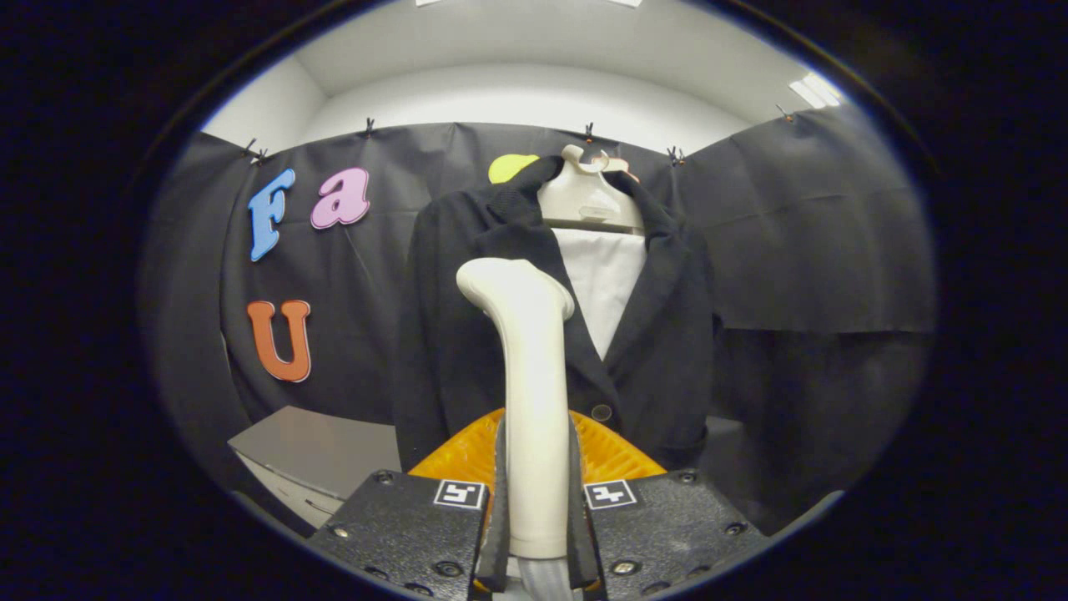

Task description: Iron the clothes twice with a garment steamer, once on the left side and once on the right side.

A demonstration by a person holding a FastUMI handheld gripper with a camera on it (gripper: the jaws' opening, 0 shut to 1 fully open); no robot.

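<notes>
Claw clamped on the garment steamer, both fingers pressed against the sides of its pale handle. Handle standing upright between the fingers, rising well above them and bending at the top into a rounded head turned toward the left. A bit of ribbed hose peeking out under the handle, low between the fingers. Beyond the claw, straight ahead, a dark jacket hanging on a pale hanger against the black cloth wall. Steamer head overlapping the jacket's left front panel, just beside the lapel; whether touching the fabric or held a little off it, impossible to tell from here. White shirt front showing in the open V of the jacket, just right of the steamer head. One dark button on the jacket, low down, near the handle's right side. Orange ribbed piece fanning out just ahead of the fingers on both sides of the handle, in front of the jacket's hem. Off to the left and lower down, the corner of a grey table jutting toward the jacket, its top surface bare where seen. White wall and ceiling above the cloth.
</notes>
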